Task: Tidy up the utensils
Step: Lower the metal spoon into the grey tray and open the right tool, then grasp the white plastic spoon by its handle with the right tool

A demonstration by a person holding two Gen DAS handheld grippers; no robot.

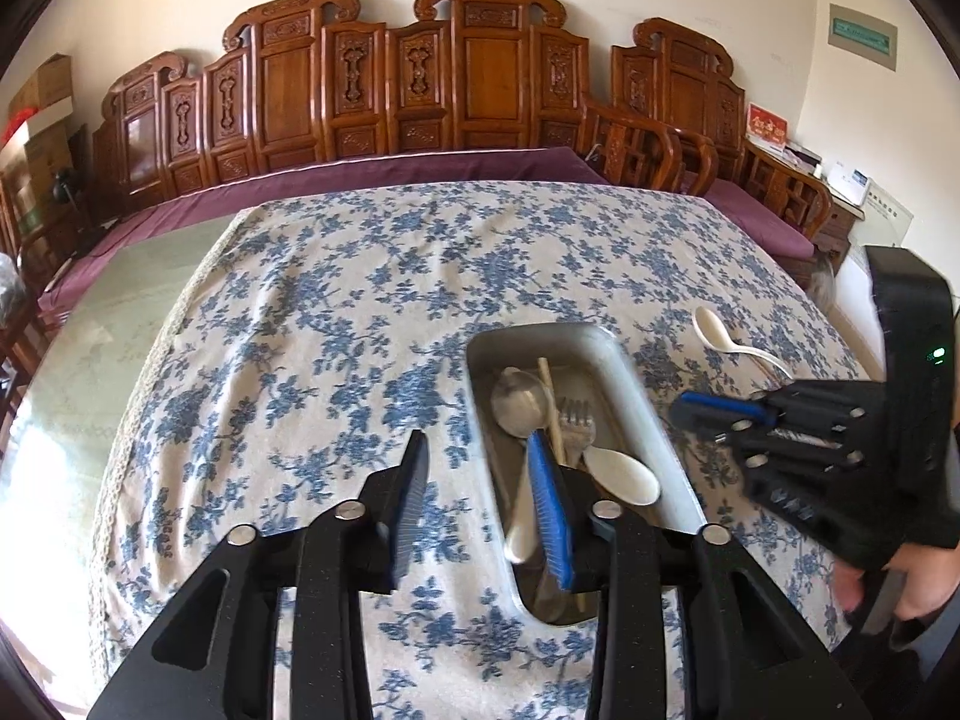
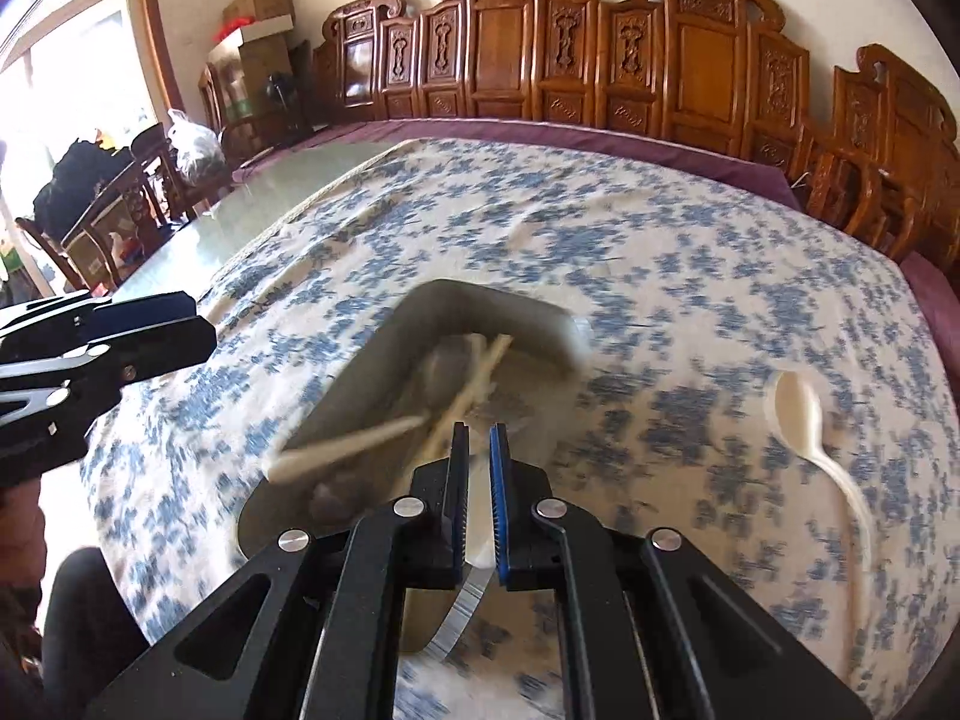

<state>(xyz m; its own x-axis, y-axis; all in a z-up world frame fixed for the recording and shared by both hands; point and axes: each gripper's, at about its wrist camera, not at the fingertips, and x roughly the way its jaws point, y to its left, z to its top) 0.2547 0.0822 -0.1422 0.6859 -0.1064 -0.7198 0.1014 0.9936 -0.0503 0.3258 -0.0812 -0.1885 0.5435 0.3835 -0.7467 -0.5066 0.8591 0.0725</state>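
A metal tray (image 1: pixel 630 372) lies on the floral cloth and holds a metal spoon (image 1: pixel 519 402), a fork (image 1: pixel 579 420), chopsticks (image 1: pixel 547 390) and a white spoon (image 1: pixel 624 477). My left gripper (image 1: pixel 480 468) is open and straddles the tray's left wall, its blue pad inside the tray and the black finger over the cloth. Another white spoon (image 1: pixel 720 333) lies on the cloth right of the tray (image 2: pixel 372 372); it shows blurred in the right wrist view (image 2: pixel 798 414). My right gripper (image 2: pixel 478 435) is shut above the tray's near end. From the left wrist view the right gripper (image 1: pixel 684 411) holds nothing that I can see.
The tablecloth (image 1: pixel 360 300) covers most of the table; bare greenish tabletop (image 1: pixel 120 312) shows at the left. A carved wooden bench (image 1: pixel 468 78) with a purple cushion runs behind. A person's hand (image 1: pixel 900 576) holds the right gripper. Wooden chairs (image 2: pixel 114 222) stand at the table's far left.
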